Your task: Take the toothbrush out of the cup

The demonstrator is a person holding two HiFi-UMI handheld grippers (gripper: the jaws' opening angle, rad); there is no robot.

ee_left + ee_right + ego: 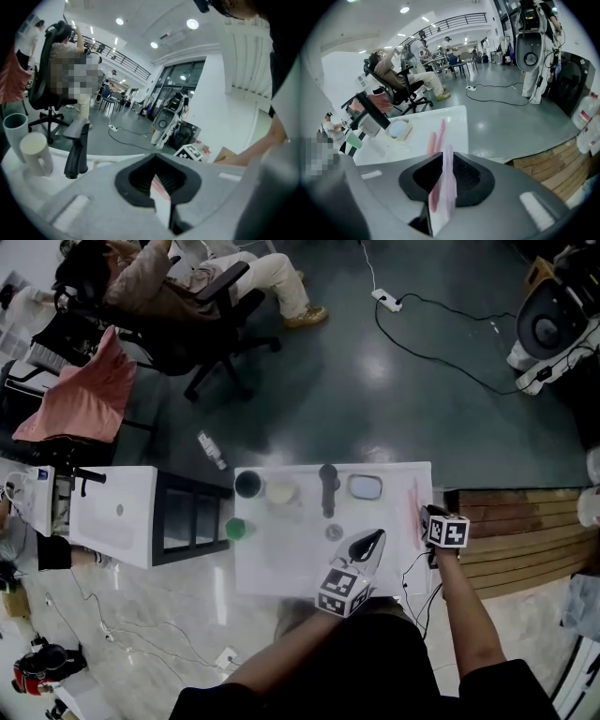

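Note:
A pink toothbrush [415, 502] lies flat along the right edge of the white table [281, 563], outside any cup. In the right gripper view the toothbrush [440, 129] runs from the table back into the gap of my right gripper [446, 157], whose jaws stand slightly apart around its handle end and do not clamp it. The right gripper [427, 515] sits at the table's right edge. A dark cup [248, 484] and a white cup [280, 491] stand at the far left of the table. My left gripper [375, 535] hovers over the near middle, shut and empty.
A black faucet [328, 488] stands mid-table with a drain [335, 533] before it. A soap dish [365, 487] lies right of the faucet, and a green cup [236, 529] is at the left edge. A person sits in an office chair [187, 334] beyond. Wooden slats [511, 531] lie right.

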